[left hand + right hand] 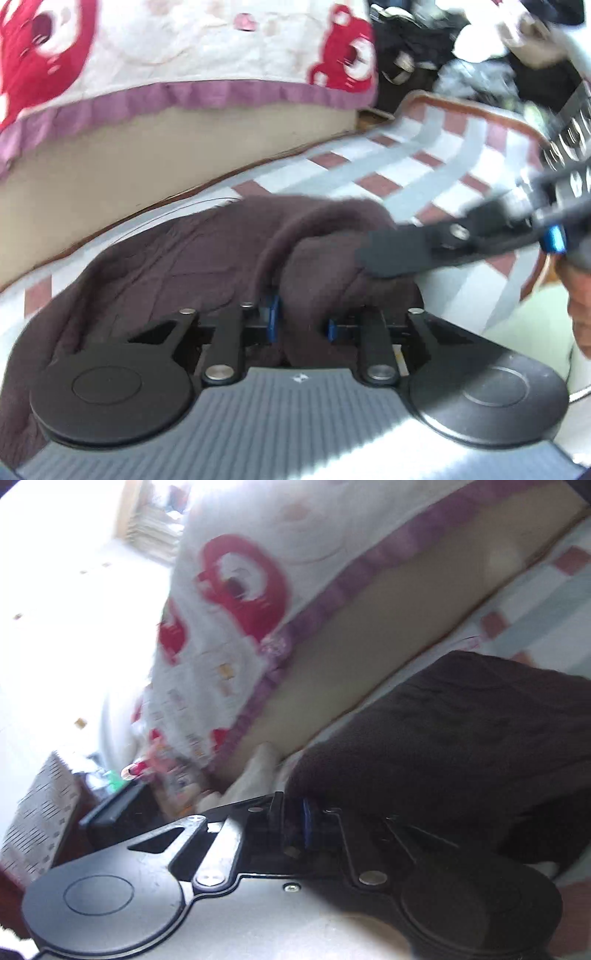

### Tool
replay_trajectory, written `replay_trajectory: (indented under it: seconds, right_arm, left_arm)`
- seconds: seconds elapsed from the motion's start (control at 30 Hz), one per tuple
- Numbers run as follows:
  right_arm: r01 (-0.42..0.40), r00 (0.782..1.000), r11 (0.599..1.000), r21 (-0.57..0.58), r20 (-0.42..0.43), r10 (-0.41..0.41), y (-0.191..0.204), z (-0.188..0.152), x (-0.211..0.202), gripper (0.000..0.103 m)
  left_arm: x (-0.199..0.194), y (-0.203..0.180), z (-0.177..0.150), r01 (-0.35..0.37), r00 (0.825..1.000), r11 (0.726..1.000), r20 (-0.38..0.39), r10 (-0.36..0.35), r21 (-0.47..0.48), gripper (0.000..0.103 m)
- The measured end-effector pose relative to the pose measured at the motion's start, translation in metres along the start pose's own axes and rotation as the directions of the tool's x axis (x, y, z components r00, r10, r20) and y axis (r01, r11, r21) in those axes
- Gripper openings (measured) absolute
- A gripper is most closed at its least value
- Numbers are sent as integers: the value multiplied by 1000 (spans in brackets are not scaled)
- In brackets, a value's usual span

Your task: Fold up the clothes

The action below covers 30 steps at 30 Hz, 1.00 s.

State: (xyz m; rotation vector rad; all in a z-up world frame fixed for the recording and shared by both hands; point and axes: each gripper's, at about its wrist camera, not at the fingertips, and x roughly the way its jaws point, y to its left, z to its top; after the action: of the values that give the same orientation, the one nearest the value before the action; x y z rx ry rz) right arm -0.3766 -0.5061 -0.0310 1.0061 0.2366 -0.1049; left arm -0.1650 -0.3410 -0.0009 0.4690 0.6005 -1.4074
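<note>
A dark brown fleece garment (192, 254) lies bunched on a red, white and grey checked mat (436, 162). In the left wrist view my left gripper (301, 319) is shut on a thick fold of it; cloth fills the gap between the blue pads and hides the tips. My right gripper (384, 258) reaches in from the right, its black fingers (402, 247) pressed together on the fold's upper right edge. In the right wrist view the garment (461, 746) covers the right half, and the right gripper (314, 812) has its tips buried in the cloth's near edge.
A white blanket with red bear prints and a purple border (207, 55) hangs over a tan mattress side (166, 158) behind the mat. Dark clothes are heaped at the far right (443, 48). A person's hand (580, 314) shows at the right edge. Boxes and clutter (122, 805) sit lower left.
</note>
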Motion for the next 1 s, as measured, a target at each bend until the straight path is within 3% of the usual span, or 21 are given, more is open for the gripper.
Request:
replay_trajectory:
  seconds: [0.07, 0.13, 0.17, 0.23, 0.3, 0.37, 0.43, 0.53, 0.63, 0.7, 0.73, 0.8, 0.93, 0.97, 1.0]
  right_arm:
    - [48, 997, 998, -45, 68, -45, 1, 0, -17, 21]
    - [101, 990, 991, -86, 105, -92, 4, 0, -31, 52]
    - [148, 985, 983, -107, 106, -137, 5, 1, -35, 57]
    - [267, 963, 950, -161, 70, -259, 3, -1, -29, 58]
    - [377, 924, 901, -216, 26, -381, -2, -6, -18, 58]
    - [443, 887, 860, -254, -14, -461, -7, -14, -7, 58]
    - [437, 890, 873, -219, -39, -455, -15, -17, 3, 58]
    - [382, 917, 910, -161, -59, -395, -18, -17, 22, 61]
    - [369, 925, 921, -128, -50, -378, -20, -13, 40, 63]
    - [297, 954, 955, -9, -28, -297, -32, -8, 46, 65]
    - [248, 969, 966, 73, -10, -248, -41, -4, 50, 72]
    - [181, 981, 957, 227, 25, -191, -60, 2, 56, 83]
    - [157, 976, 906, 394, 76, -202, -85, 16, 76, 84]
    - [161, 969, 910, 381, 113, -219, -86, 19, 79, 83]
    - [166, 960, 914, 369, 151, -235, -86, 23, 81, 54]
  left_arm:
    - [0, 14, 3, -43, 999, 998, 7, 43, -52, 20]
    - [-3, 31, 6, -83, 996, 988, 10, 85, -127, 20]
    - [-5, 43, 6, -106, 994, 979, 9, 109, -176, 17]
    - [-8, 64, 5, -167, 985, 957, 6, 174, -238, 14]
    - [-10, 77, 2, -221, 974, 939, -2, 228, -263, 13]
    - [-10, 87, 0, -199, 978, 927, -9, 207, -317, 13]
    - [-9, 92, -2, -175, 983, 918, -18, 181, -356, 13]
    - [-4, 90, -4, -168, 985, 924, -36, 166, -344, 13]
    - [-2, 92, -6, -143, 990, 922, -47, 135, -359, 13]
    - [0, 95, -8, -116, 993, 917, -54, 103, -381, 13]
    - [2, 98, -9, -92, 995, 909, -60, 74, -406, 13]
    - [6, 104, -14, -47, 997, 892, -72, 17, -450, 13]
    - [20, 99, -20, -4, 990, 887, -124, -60, -462, 23]
    - [24, 97, -21, 2, 987, 889, -140, -75, -458, 30]
    - [28, 94, -22, 9, 984, 891, -157, -90, -455, 30]
